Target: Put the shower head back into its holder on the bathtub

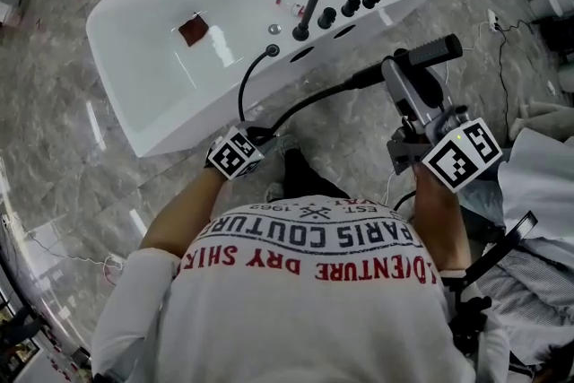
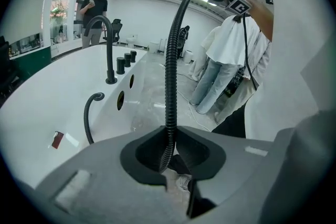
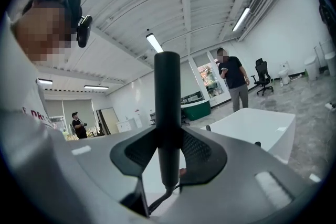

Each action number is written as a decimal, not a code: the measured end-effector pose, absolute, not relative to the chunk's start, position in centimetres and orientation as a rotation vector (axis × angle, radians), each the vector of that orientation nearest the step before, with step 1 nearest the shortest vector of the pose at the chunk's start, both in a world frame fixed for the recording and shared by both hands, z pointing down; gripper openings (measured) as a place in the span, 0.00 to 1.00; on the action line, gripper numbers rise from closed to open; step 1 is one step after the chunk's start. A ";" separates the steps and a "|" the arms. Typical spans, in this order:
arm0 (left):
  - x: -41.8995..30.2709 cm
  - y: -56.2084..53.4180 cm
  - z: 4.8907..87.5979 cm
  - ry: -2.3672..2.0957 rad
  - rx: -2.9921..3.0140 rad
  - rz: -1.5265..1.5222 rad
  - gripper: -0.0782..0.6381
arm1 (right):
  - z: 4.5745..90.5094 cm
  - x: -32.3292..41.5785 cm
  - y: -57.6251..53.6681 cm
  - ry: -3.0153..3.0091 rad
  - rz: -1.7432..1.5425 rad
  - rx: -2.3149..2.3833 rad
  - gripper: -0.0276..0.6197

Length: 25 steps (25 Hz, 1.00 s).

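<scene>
left gripper pinches the black ribbed hose, right gripper the black shower head. Best feed slack gently.

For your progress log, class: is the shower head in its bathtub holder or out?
Out. The right hand-held gripper grips the shower head beside the bathtub, clear of its rim.

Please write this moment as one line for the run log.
left tongs: shut on hose | right tongs: shut on shower head | shower head: off the bathtub, not yet replaced
</scene>
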State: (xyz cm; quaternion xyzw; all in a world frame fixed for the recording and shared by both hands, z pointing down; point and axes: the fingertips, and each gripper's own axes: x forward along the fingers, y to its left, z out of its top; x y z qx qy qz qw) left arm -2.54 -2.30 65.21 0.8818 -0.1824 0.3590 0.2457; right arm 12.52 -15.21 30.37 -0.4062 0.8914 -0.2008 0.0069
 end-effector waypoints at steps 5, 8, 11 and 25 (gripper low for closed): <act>-5.2 -2.1 62.6 -0.593 2.415 0.914 0.20 | 31.7 12.4 -14.9 2.843 -0.568 -1.353 0.26; -7.0 -2.1 61.1 -0.659 2.440 0.875 0.20 | 33.1 11.5 -14.4 2.877 -0.536 -1.384 0.26; -8.5 -2.5 59.0 -0.740 2.461 0.831 0.20 | 34.3 10.7 -13.8 2.924 -0.508 -1.388 0.26; -13.9 -8.3 46.6 -1.068 2.542 0.654 0.20 | 35.2 9.1 -12.1 2.951 -0.610 -1.299 0.26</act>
